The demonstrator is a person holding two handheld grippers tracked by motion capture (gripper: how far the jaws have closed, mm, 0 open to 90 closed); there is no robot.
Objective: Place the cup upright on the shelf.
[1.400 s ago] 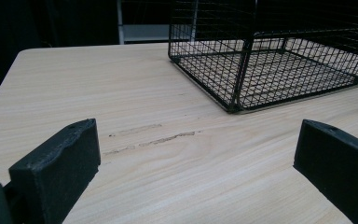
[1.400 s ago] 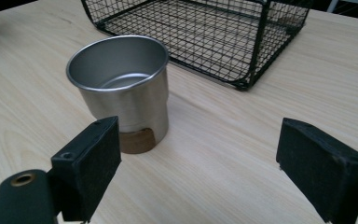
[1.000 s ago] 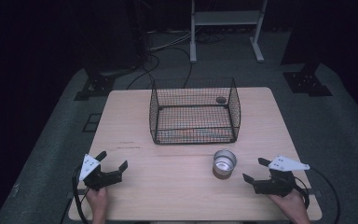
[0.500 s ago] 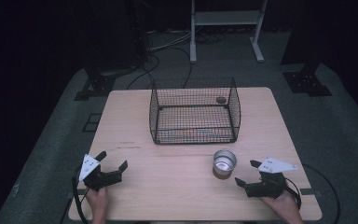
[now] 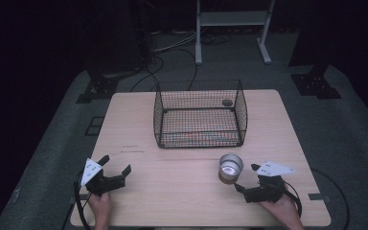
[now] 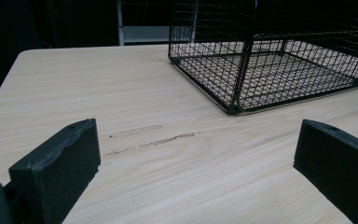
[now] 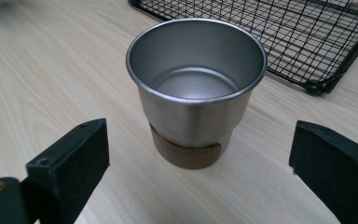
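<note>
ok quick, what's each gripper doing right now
left gripper: open, holding nothing, over bare table.
right gripper: open, jaws have just been opening, metal cup ahead of them, not gripped.

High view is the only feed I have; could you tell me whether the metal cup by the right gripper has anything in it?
Observer: The metal cup is empty; the right gripper view looks straight down to its bare bottom.
Operator: Thank you. Does it stand directly on the table?
Observer: It stands upright on a brown cork-like base that rests on the table.
Operator: And are the jaws of the right gripper touching it?
Observer: No; they have just been opening and stand apart on either side of the cup, short of it, with wood showing in the gaps.
Operator: And the left gripper?
Observer: Its jaws are wide open over bare table, aimed at the near corner of the wire basket.
</note>
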